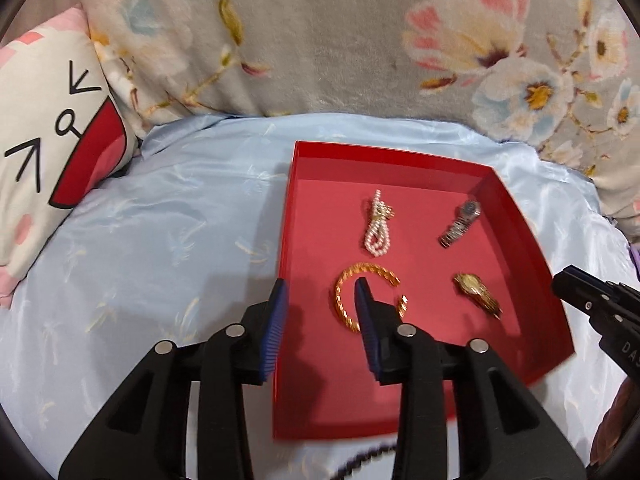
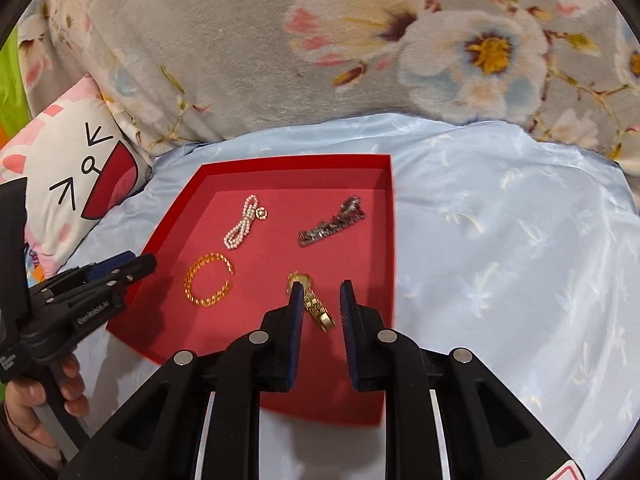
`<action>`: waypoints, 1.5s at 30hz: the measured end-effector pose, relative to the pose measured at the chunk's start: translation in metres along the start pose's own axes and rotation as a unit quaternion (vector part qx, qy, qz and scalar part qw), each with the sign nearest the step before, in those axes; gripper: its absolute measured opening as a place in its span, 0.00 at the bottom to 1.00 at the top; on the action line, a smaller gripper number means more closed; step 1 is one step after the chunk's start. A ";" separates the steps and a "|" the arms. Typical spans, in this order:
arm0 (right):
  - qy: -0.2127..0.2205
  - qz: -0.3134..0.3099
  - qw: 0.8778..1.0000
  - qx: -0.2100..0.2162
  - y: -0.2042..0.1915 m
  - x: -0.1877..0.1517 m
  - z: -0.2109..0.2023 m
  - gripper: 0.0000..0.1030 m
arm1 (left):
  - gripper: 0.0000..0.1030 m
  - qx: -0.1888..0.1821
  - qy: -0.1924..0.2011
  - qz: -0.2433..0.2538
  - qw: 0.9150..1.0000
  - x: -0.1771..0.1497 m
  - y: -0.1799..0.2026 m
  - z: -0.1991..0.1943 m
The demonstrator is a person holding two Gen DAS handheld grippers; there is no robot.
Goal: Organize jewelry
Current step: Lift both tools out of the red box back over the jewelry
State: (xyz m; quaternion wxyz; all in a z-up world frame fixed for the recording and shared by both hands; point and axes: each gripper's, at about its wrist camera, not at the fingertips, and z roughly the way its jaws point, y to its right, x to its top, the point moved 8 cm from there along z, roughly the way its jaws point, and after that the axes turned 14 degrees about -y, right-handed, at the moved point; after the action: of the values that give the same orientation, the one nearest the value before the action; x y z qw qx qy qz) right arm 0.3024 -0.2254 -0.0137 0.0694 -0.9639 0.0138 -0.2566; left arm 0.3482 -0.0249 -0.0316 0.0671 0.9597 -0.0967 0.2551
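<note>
A grey floral blanket fills the back of both views, with a pale blue satin sheet spread in front of it and one cartoon-face pillow at the left. On the sheet sits one red tray holding four pieces of jewelry: a gold chain bracelet, a pearl strand, a silver watch and a gold watch. Only the right wrist view shows the person's hand gripping the other tool's handle and a green patch at the far left edge; only the left wrist view shows a dark beaded strand lying on the sheet near the tray's front wall. The left gripper has its jaws parted and empty, straddling the tray's left wall, the gold chain bracelet just beyond its right finger. The right gripper also stands released, the gold watch lying between its fingers, not pinched.
</note>
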 end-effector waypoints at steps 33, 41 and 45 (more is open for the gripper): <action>-0.076 0.015 0.996 0.052 -0.032 -0.201 -0.050 0.18 | 0.50 -0.021 -0.045 0.025 0.998 -0.199 0.032 -0.070; -0.091 0.017 0.994 0.058 -0.035 -0.217 -0.045 0.18 | 0.57 -0.011 -0.055 0.017 0.998 -0.208 0.028 -0.063; -0.090 0.016 0.994 0.059 -0.035 -0.217 -0.045 0.21 | 0.72 0.005 -0.038 0.014 0.999 -0.185 0.025 -0.056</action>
State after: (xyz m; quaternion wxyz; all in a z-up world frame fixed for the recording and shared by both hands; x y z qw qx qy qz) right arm 0.0919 -0.1832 -0.0771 0.1309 -0.9770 0.0081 -0.1682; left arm 0.1586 -0.0115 -0.0748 0.0550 0.9677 -0.1110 0.2198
